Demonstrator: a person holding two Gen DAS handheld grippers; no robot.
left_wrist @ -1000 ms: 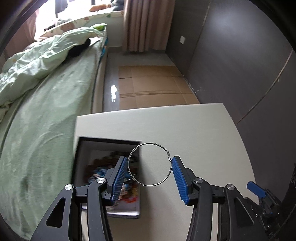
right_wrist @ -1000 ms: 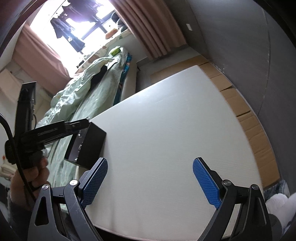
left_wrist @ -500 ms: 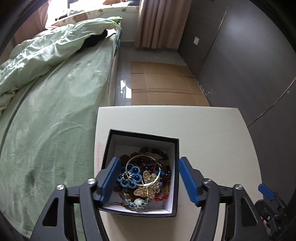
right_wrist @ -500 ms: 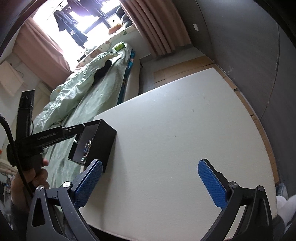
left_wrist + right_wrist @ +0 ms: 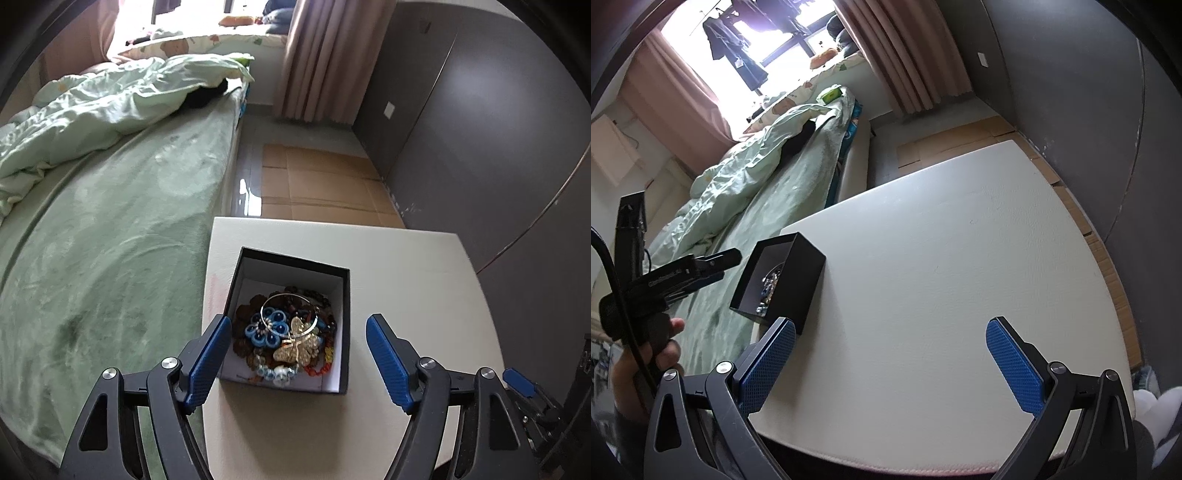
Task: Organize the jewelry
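Note:
A black open box (image 5: 343, 314) stands on the white table (image 5: 406, 295) near its left edge. Inside lie a thin silver hoop (image 5: 289, 314), a blue flower piece (image 5: 266, 328), a gold butterfly brooch (image 5: 301, 347) and beads. My left gripper (image 5: 298, 360) is open and empty, raised just above and in front of the box. In the right wrist view the box (image 5: 798, 275) sits at the table's left, with my left gripper (image 5: 713, 264) beside it. My right gripper (image 5: 890, 365) is open and empty over the near part of the table (image 5: 960, 258).
A bed with a green cover (image 5: 110, 229) runs along the table's left side. A dark grey wall (image 5: 498, 129) stands to the right. Flattened cardboard (image 5: 325, 184) lies on the floor beyond the table. Curtains (image 5: 325, 55) hang at the back.
A second ago my left gripper held the silver hoop between its fingers. The hoop now lies in the box, and the left gripper has opened wider and drawn back. The right gripper shifted slightly.

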